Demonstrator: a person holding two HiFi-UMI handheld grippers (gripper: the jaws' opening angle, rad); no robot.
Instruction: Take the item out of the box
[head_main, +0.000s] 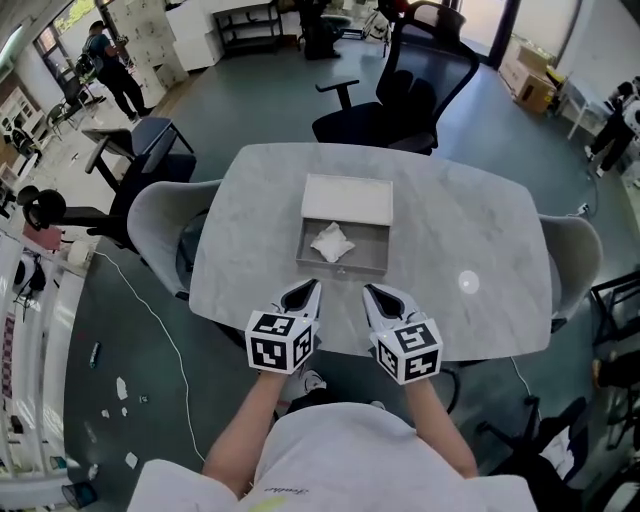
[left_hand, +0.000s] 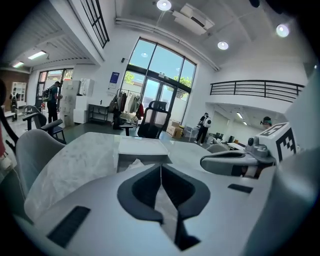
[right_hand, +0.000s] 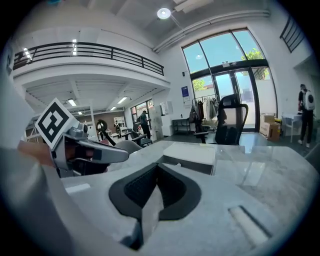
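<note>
An open grey box sits in the middle of the marble table. Its white lid lies flat just behind it. A crumpled white item rests inside the box. My left gripper and right gripper hover side by side near the table's front edge, just short of the box, both shut and empty. In the left gripper view the box, the item and the lid lie ahead of the shut jaws. The right gripper view shows the lid ahead.
Grey chairs stand at the table's left and right, and a black office chair at its far side. A bright light spot lies on the tabletop right of the box. People stand far off in the hall.
</note>
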